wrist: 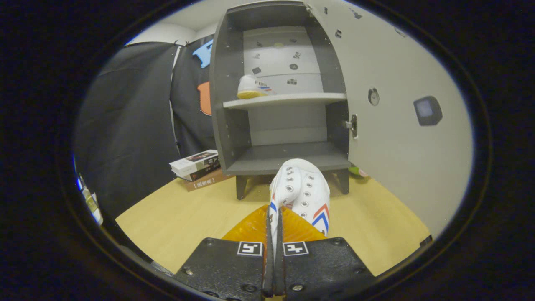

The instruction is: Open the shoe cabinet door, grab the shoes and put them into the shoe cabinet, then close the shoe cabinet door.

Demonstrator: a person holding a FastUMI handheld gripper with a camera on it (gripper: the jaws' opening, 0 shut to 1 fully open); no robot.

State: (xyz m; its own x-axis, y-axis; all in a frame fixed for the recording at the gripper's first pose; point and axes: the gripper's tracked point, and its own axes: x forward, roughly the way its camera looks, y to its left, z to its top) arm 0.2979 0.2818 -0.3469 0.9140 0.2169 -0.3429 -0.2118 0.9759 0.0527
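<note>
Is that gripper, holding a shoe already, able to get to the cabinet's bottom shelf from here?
Probably yes. The gripper is shut on the white canvas shoe, the grey cabinet's white door stands swung open, and the bare lower shelf lies straight ahead. The other shoe sits on the upper shelf.

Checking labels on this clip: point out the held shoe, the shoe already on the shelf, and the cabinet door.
held shoe (303,188), gripper view, white laced upper; tool shut on its edge.
shelved shoe (252,87), gripper view, its side.
cabinet door (397,138), gripper view, bare inner face.
</note>
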